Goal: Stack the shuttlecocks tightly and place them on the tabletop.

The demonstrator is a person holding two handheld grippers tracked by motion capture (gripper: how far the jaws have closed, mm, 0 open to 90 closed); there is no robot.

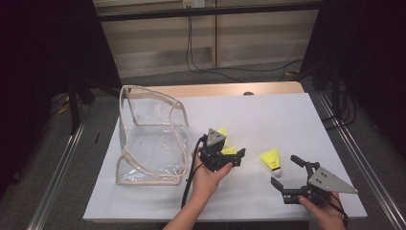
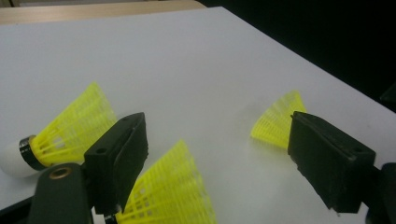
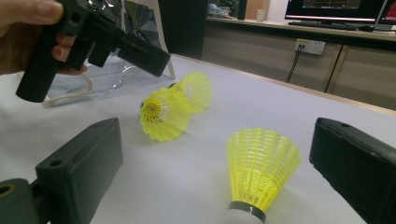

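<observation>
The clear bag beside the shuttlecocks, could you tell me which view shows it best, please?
The high view: the clear bag appears whole, standing open on the white table. The right gripper view catches just a corner behind the left gripper.

Three yellow shuttlecocks [image 2: 170, 191], white table [image 2: 187, 70]

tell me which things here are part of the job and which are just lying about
In the job:
- two shuttlecocks by the open left gripper
- third shuttlecock by the open right gripper
- clear bag

Lying about:
- cables on the floor beyond the table
</observation>
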